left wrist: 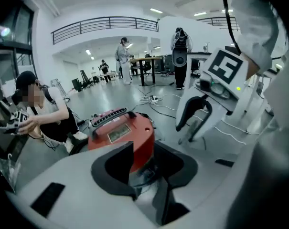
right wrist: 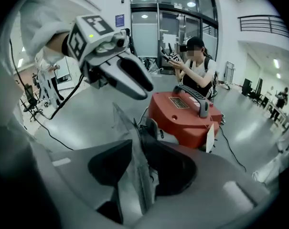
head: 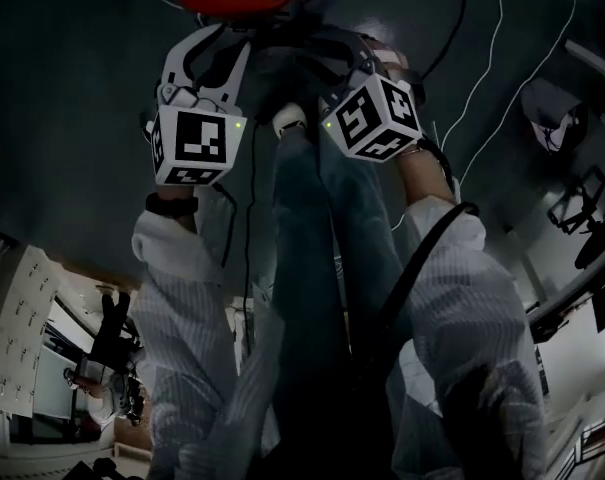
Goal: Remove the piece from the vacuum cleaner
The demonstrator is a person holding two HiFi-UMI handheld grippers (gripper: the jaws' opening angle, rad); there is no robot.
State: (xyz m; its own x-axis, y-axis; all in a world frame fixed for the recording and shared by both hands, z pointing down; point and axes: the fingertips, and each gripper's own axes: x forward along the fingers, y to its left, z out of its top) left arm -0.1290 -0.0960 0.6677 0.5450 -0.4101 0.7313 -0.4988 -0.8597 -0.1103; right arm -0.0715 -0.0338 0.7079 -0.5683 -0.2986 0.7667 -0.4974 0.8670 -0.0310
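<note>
A person in a dark cap (left wrist: 37, 111) sits on the grey floor (left wrist: 111, 92), ahead and to the left of the left gripper (left wrist: 151, 163). Cables (left wrist: 156, 99) trail across the floor beyond it. Farther off, people stand by tables (left wrist: 149, 58) under a railed balcony (left wrist: 106, 23). Far beyond the right gripper (right wrist: 144, 168) are tall glass doors (right wrist: 158, 27).
</note>
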